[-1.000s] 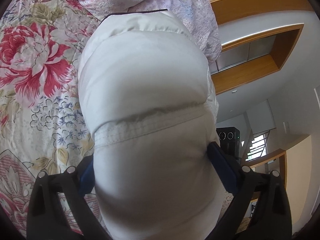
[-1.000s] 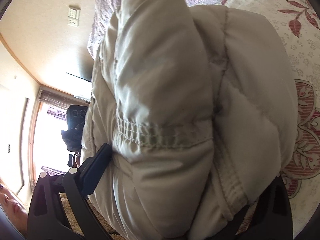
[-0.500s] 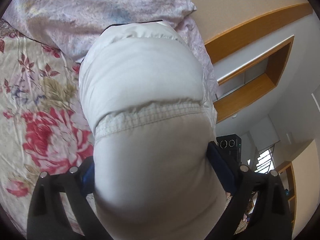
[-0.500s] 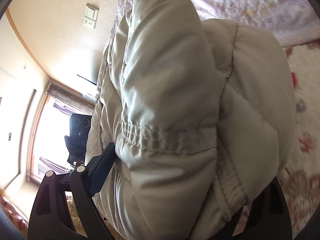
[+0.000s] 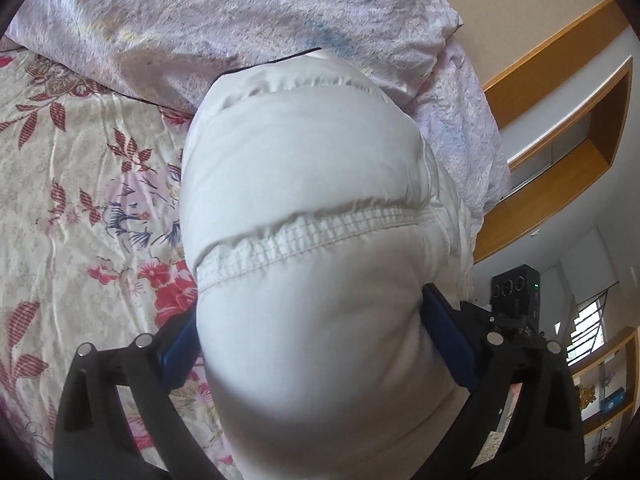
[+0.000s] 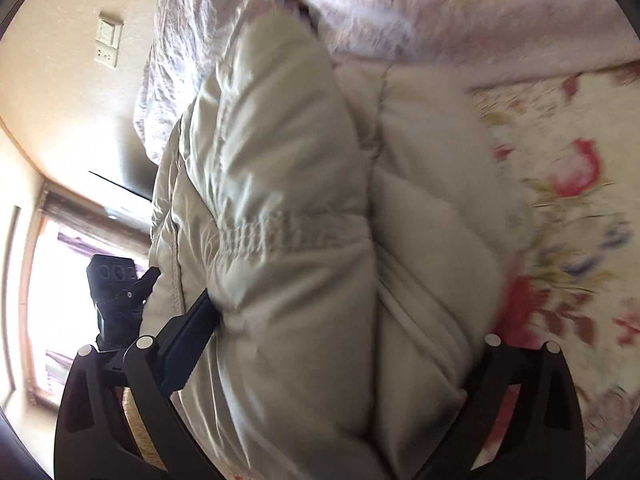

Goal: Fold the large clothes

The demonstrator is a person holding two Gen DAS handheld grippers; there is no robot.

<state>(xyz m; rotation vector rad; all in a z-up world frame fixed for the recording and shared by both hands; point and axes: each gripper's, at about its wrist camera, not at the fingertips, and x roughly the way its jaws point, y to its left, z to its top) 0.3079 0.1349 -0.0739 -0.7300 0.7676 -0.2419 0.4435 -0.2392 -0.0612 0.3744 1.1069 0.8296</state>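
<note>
Puffy off-white quilted down jacket (image 5: pixel 304 208) bunched w/ both grippers over floral bedspread (image 5: pixel 80 184), left gripper (image 5: pixel 308 340) jaws pinching thick fold, right gripper (image 6: pixel 340 344) jaws opening, jacket between them, lilac pillow (image 5: pixel 240 20) just behind

The left gripper (image 5: pixel 312 344) seemingly clamps a puffy white jacket (image 5: pixel 304 184) above the floral bedspread (image 5: pixel 88 184).

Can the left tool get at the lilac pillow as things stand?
Probably not: the left tool is full of the puffy white jacket, which bulges out between it and the lilac pillow beyond.
</note>
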